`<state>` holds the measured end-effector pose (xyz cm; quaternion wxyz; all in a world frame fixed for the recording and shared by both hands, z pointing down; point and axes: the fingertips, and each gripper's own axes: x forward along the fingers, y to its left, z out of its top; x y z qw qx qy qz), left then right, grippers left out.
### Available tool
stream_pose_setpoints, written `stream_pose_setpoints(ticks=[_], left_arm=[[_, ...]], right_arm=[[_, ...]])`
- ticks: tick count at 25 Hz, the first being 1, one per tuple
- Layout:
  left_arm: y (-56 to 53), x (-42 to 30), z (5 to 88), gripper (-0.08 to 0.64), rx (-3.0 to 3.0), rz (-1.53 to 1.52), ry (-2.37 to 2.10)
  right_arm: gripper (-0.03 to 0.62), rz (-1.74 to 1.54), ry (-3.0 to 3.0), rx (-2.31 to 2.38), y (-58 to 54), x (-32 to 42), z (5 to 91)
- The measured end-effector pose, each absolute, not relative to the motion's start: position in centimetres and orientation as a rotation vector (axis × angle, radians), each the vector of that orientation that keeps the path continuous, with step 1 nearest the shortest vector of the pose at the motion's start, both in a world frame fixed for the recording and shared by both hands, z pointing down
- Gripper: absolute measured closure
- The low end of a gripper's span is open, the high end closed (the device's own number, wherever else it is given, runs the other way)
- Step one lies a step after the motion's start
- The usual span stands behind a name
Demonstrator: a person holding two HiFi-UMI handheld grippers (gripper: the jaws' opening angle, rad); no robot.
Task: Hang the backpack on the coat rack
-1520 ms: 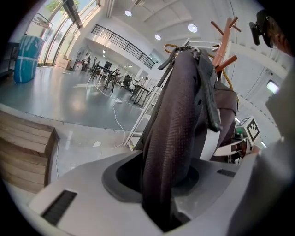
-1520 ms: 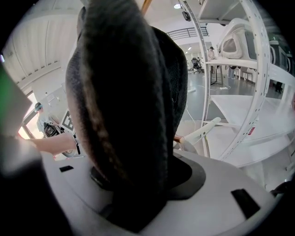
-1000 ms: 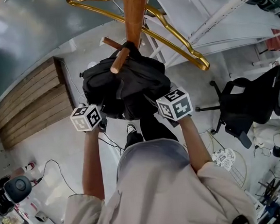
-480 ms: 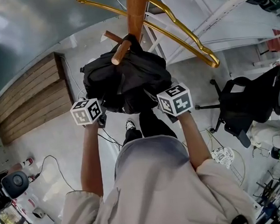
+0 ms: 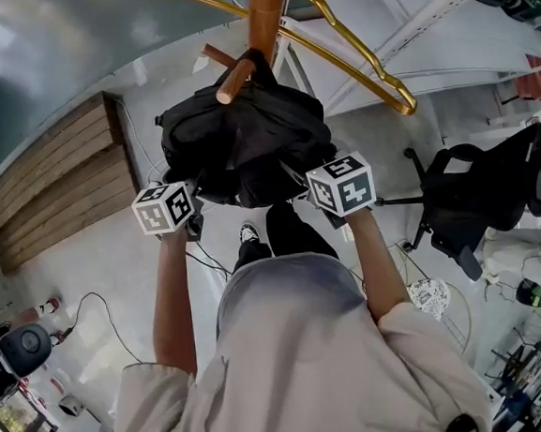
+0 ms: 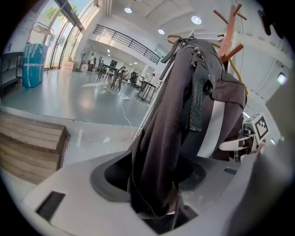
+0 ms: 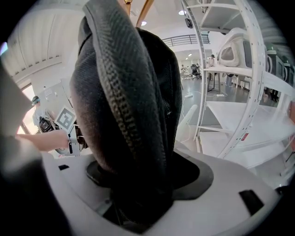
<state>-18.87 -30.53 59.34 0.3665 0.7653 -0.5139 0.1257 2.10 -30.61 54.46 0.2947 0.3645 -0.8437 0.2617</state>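
Head view: backpack (image 5: 245, 142) hangs on the coat rack (image 5: 266, 8) peg (image 5: 236, 80). Your left tongs (image 6: 152, 184) and right tongs (image 7: 138, 184) have just been opening and stand apart, with fabric loose between the jaws. You can likely withdraw.

I'm looking at an open lab hall: white perforated metal shelving (image 7: 239, 70), a black swivel office chair (image 5: 476, 192), and distant desks (image 6: 110, 73) on a glossy grey floor (image 6: 78, 99).

I'm looking at a glossy grey floor (image 5: 45, 56) that's catching daylight from tall windows (image 6: 55, 32). Ceiling spotlights (image 6: 196, 20) are glowing, a black office chair (image 5: 480, 192) is sitting near white shelving (image 7: 251, 69), and wooden steps (image 5: 52, 192) are lying alongside.
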Motion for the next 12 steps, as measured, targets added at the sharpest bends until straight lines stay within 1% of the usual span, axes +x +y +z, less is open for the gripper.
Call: stream_pose_setpoints(ticks=[12], left_arm=[[-29.2, -19.8, 58.9, 0.335, 1.964, 0.299, -1.339]], right_arm=[[0.291, 0.695, -2.259, 1.042, -30.3, 2.6, 53.5]])
